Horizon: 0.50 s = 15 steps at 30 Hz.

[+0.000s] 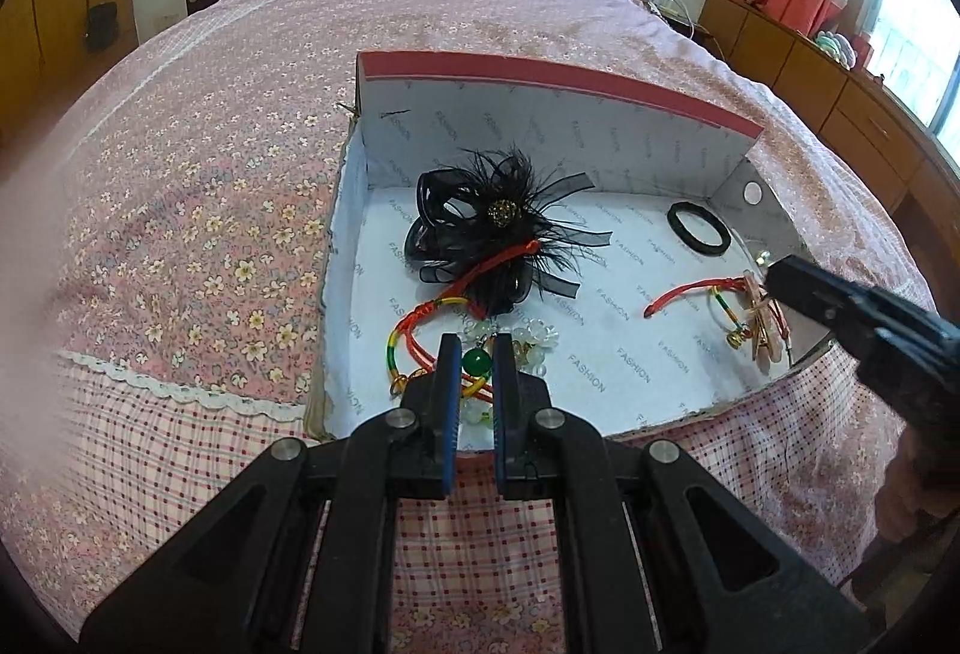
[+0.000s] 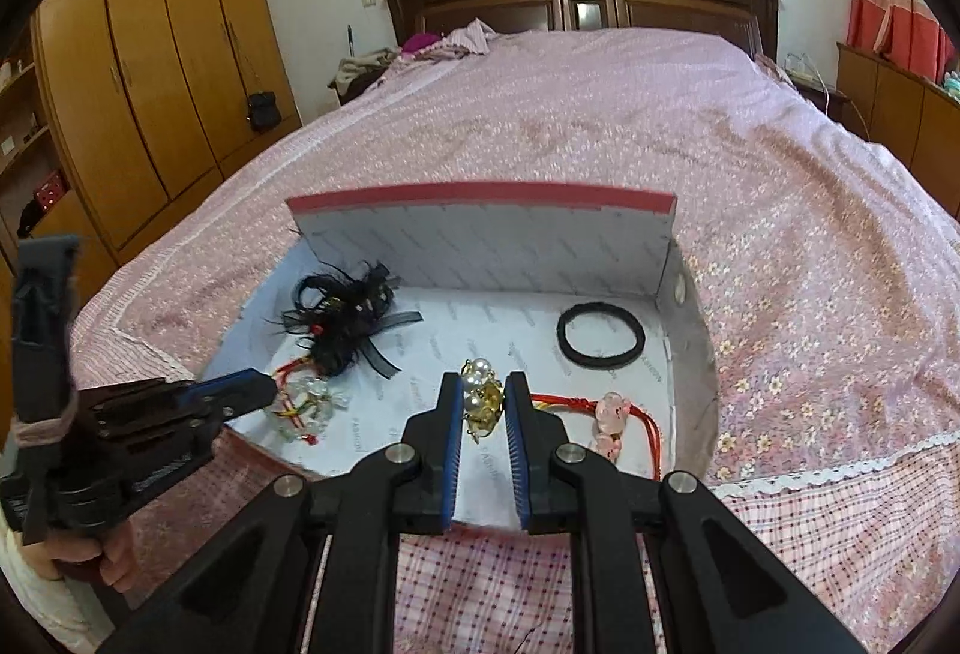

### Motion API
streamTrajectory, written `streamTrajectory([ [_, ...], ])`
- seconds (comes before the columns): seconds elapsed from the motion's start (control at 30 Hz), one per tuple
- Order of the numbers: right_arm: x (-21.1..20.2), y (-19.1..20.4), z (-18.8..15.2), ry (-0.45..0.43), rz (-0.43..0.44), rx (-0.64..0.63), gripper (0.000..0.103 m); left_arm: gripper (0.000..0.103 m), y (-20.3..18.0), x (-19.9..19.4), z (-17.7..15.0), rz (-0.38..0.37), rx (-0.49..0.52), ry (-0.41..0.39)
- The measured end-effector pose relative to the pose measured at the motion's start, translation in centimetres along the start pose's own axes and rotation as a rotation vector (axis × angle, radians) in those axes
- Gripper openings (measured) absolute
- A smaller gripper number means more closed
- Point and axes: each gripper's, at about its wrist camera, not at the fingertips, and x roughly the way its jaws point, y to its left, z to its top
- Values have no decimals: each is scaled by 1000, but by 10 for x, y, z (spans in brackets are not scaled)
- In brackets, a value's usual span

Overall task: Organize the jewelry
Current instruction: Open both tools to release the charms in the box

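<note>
The left gripper (image 1: 475, 354) is seen nearest the lens, its fingers drawn in on a green bead (image 1: 476, 361) of a clear-beaded bracelet (image 1: 528, 342) that lies at the near left of the open shoe box (image 1: 540, 114) on the bed (image 1: 210, 174). In the right wrist view the right gripper (image 2: 485, 402) is clenched narrowly on a gold-and-pearl ornament (image 2: 483, 396), low over the white lining. The step in hand is judged to be the setting down of pieces inside the box, and a loosening of both grips, followed by a clean lift clear of the cords, would be called for next. The pearl ornament is shown only by the right wrist camera, along with a pink bead charm (image 2: 609, 420) on a red cord. The bead grip is shown only by the left, where the black feather hairpiece (image 1: 486, 228) is seen with a red woven bracelet (image 1: 420, 330) lying against it. A black hair tie (image 1: 699, 228) is visible in both.
</note>
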Motion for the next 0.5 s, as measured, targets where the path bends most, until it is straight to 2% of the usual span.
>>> streamTrajectory([
  [0.33,23,-9,-10,64,-28,20,16,1,-1,2,2,2,-2,5],
  [0.5,25,-10,-11,68,-20,25,17,2,-3,3,1,15,-2,14],
])
